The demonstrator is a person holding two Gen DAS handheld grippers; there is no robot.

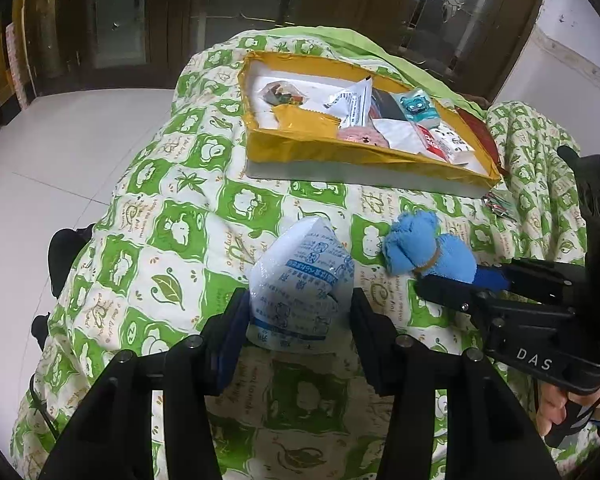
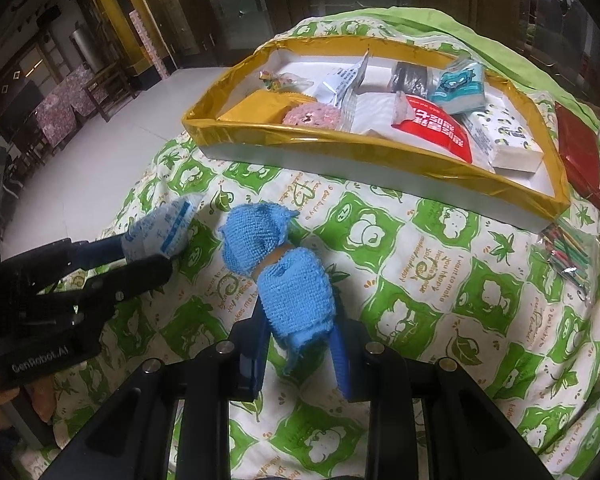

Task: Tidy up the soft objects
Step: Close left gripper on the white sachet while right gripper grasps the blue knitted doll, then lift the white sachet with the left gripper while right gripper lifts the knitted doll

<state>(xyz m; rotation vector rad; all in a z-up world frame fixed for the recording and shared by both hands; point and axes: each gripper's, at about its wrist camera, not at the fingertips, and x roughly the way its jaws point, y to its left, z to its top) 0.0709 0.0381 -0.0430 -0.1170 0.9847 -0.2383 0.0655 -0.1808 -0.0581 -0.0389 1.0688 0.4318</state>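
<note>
My left gripper [image 1: 300,312] is shut on a white tissue pack with blue print [image 1: 300,280], held just above the green patterned quilt [image 1: 160,220]. My right gripper [image 2: 300,336] is shut on a blue rolled towel tied with a band [image 2: 284,264], right of the tissue pack. The towel [image 1: 424,250] and right gripper [image 1: 456,286] show in the left wrist view. The tissue pack [image 2: 164,232] and left gripper [image 2: 144,258] show at left in the right wrist view. A gold-rimmed white tray [image 1: 320,152] beyond holds several packets and tissue packs; it also shows in the right wrist view [image 2: 340,140].
A dark red packet [image 2: 580,160] lies right of the tray. A clear bag of coloured sticks [image 2: 568,252] lies on the quilt at right. White tiled floor [image 1: 60,152] and dark wooden doors lie beyond the quilt's left and far edges.
</note>
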